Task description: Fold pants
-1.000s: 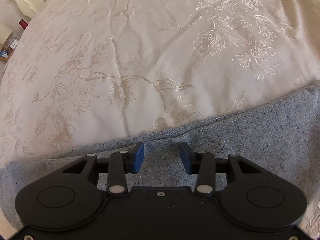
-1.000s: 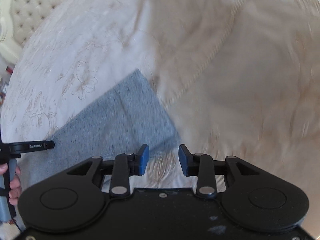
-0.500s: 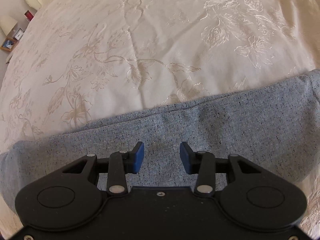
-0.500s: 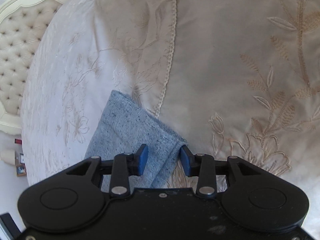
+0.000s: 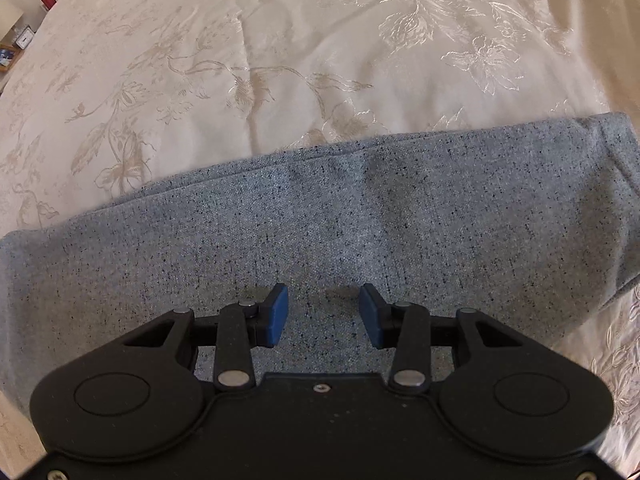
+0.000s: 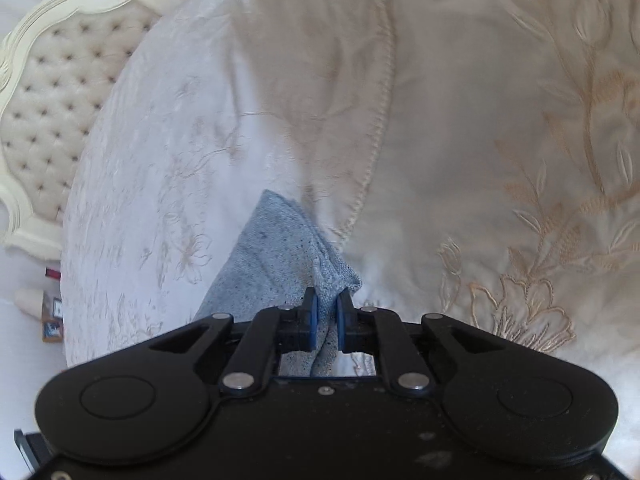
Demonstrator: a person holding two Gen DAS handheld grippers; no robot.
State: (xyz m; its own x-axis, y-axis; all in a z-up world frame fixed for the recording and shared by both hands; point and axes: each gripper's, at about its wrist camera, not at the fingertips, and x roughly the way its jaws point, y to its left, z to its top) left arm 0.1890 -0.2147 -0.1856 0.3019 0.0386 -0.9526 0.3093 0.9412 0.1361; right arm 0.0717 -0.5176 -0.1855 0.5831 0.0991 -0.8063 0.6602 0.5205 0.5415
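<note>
- Right gripper (image 6: 325,316) is clenched on a bunched corner of the grey pants (image 6: 276,256); its body hides the fabric below the pinch.
- Left gripper (image 5: 323,314) hangs released above the pants (image 5: 320,220), whose ends run out of frame.
- Beyond lies the bed (image 5: 260,60).
- A tufted headboard (image 6: 52,120) sits far left, blurred.

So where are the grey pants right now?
The pants lie flat across the bedspread under the open left hand-held gripper; the right hand-held gripper pinches one end.
</note>
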